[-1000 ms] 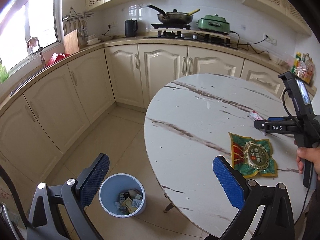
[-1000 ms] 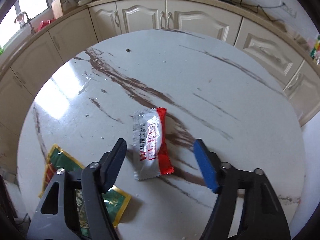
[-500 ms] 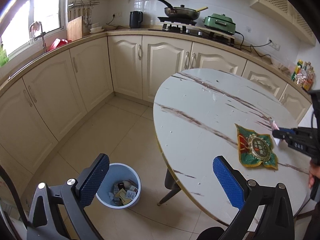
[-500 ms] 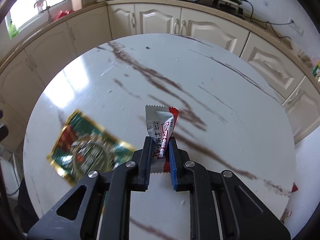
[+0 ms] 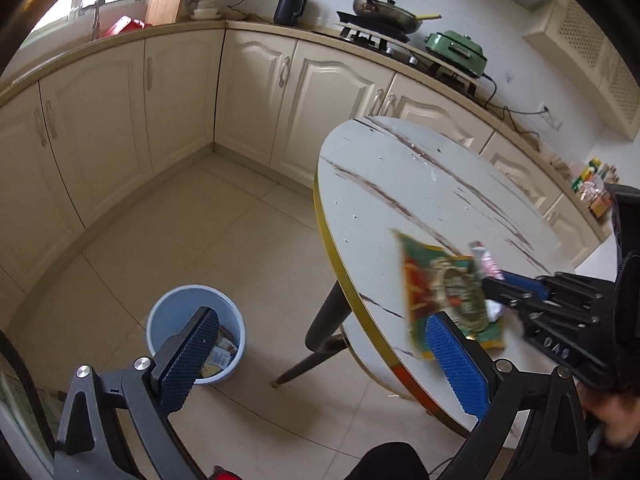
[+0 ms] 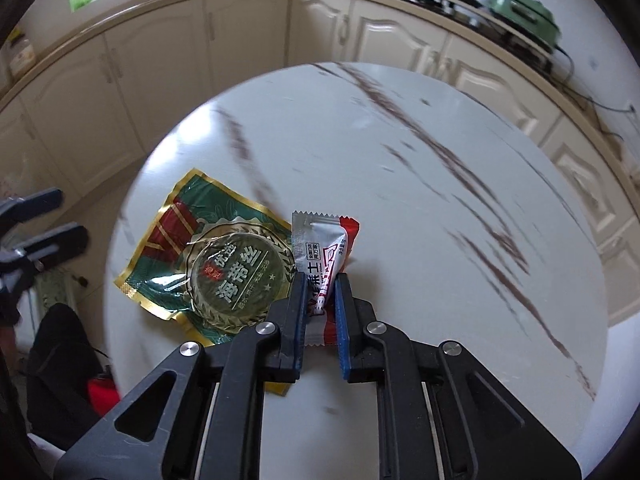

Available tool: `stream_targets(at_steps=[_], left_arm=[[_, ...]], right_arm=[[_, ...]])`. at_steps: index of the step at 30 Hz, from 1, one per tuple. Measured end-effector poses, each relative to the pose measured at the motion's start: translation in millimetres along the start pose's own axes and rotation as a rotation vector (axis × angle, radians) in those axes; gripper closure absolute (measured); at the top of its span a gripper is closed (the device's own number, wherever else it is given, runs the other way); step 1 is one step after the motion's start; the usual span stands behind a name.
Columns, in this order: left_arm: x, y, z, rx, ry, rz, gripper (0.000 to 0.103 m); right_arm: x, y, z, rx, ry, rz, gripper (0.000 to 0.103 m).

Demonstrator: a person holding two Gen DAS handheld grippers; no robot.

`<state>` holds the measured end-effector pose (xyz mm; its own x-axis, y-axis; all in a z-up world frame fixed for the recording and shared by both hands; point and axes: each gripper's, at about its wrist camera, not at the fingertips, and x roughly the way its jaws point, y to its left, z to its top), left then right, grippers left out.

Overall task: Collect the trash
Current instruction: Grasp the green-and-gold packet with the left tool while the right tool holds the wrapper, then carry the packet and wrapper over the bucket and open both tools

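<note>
My right gripper (image 6: 322, 292) is shut on a silver and red snack wrapper (image 6: 320, 240), which stands crumpled between the pads just above the round marble table (image 6: 420, 168). A flat green and gold food packet (image 6: 216, 264) lies on the table right beside the wrapper, to its left. In the left wrist view, my left gripper (image 5: 320, 360) hangs open and empty over the floor, off the table's edge. A light blue bin (image 5: 176, 294) holding several scraps stands on the floor behind its left finger. The right gripper (image 5: 492, 280) and the wrapper (image 5: 486, 258) show at the right, above the green packet (image 5: 436, 288).
Cream cabinets and a worktop curve round behind the table, bearing a kettle (image 5: 290, 8), a pan (image 5: 384, 8) and a green cooker (image 5: 456, 46). Dark table legs (image 5: 320, 336) stand between the bin and the tabletop. Tiled floor (image 5: 180, 220) spreads to the left of the table.
My right gripper shut on the silver and red wrapper, lifted it and carried it left beside the green packet. My left gripper swung and dipped, so the bin now sits behind its left finger.
</note>
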<state>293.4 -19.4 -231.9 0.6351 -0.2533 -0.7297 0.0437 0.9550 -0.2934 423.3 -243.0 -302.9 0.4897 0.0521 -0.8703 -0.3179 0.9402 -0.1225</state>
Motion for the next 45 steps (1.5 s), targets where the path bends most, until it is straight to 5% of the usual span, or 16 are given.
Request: stream_targets(at_steps=[10,13,18,21,35,45], left_arm=[[17,42,7,-0.117,0.058,-0.064,0.003],[16,44,12,-0.095,0.058,-0.108,0.024],[11,46,16,-0.057,0.027,-0.182,0.081],[1,48,16,-0.024,-0.018,-0.181,0.093],[-69,73,-9,0.015,-0.211,-0.194,0.102],[-100,154,-22,-0.055,-0.242,0.042,0.102]], right_arm=[[16,51,18,-0.016,-0.039,0.161,0.089],[17,51,18,0.002,-0.043,0.195,0.089],[19,47,17,0.015,-0.051,0.209,0.089],[19,50,17,0.028,-0.056,0.213,0.089],[-7,87,29,0.021,-0.153,0.228,0.090],[12,183,83,-0.082,-0.183,0.339,0.090]])
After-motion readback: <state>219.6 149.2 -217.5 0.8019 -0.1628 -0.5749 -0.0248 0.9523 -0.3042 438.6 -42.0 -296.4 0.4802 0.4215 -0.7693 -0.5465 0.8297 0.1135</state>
